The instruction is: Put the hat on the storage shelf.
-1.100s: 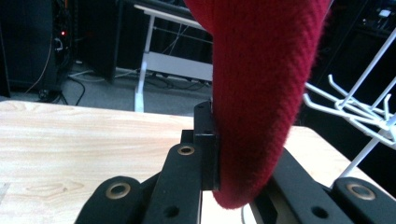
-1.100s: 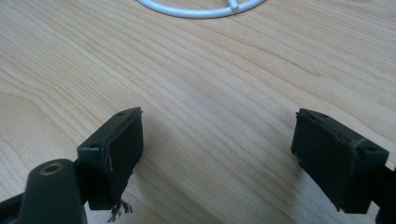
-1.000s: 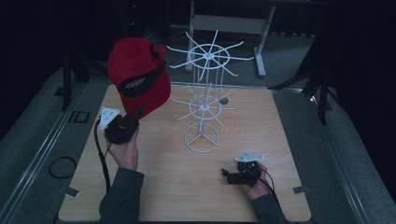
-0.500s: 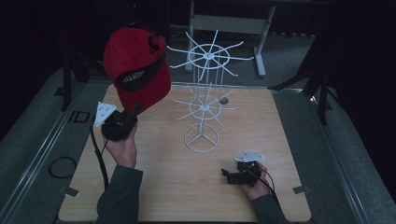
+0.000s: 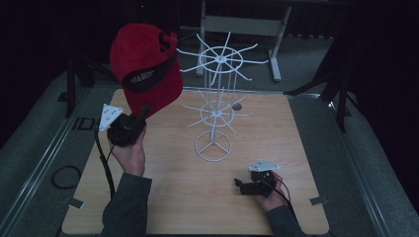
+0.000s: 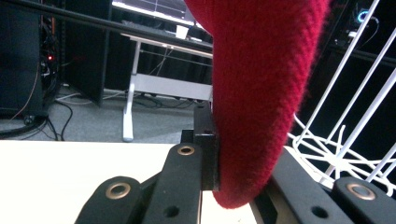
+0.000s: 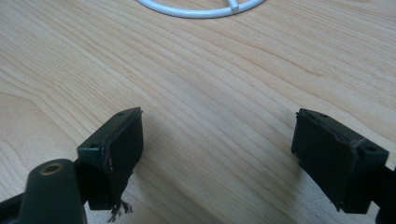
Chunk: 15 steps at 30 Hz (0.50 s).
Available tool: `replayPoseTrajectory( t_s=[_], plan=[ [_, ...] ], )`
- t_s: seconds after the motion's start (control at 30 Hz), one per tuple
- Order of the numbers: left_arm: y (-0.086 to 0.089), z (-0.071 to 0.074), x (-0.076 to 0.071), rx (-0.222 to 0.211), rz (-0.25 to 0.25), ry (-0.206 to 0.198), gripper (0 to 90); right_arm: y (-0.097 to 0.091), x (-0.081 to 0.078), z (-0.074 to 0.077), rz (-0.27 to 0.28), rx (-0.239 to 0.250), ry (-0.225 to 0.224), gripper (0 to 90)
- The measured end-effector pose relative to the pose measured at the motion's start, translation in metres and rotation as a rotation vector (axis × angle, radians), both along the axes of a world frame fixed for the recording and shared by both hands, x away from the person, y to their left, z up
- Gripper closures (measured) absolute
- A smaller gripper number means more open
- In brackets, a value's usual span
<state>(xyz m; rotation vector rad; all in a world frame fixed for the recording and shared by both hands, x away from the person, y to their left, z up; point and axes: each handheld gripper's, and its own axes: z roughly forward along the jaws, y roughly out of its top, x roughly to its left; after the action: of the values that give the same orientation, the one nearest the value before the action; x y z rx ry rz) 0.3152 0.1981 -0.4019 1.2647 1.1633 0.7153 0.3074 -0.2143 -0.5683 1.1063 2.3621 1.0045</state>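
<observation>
Item: red cap [image 5: 146, 74], clamped at its lower edge in my left gripper [image 5: 143, 112], held up in the air just left of the white wire rack [image 5: 217, 106]. My right gripper [image 5: 239, 185] rests low on the desk [image 5: 163, 197], jaws spread wide with nothing between them.

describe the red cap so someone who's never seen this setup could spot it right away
Start at the wooden table and find the white wire rack standing at its middle. Just left of the rack's top ring, the red cap is held up in the air, pinched by the left gripper. It is the one red thing here, with a dark band bearing small lettering.
</observation>
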Motion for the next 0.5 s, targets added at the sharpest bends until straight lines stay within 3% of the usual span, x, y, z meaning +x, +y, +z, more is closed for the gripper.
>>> replayPoseTrajectory(
  t_s=[0.5],
  plan=[
    [0.001, 0.011, -0.008, -0.036, -0.028, -0.044, 86.1, 0.0, 0.0, 0.0, 0.001, 0.0, 0.001, 16.6]
  ],
)
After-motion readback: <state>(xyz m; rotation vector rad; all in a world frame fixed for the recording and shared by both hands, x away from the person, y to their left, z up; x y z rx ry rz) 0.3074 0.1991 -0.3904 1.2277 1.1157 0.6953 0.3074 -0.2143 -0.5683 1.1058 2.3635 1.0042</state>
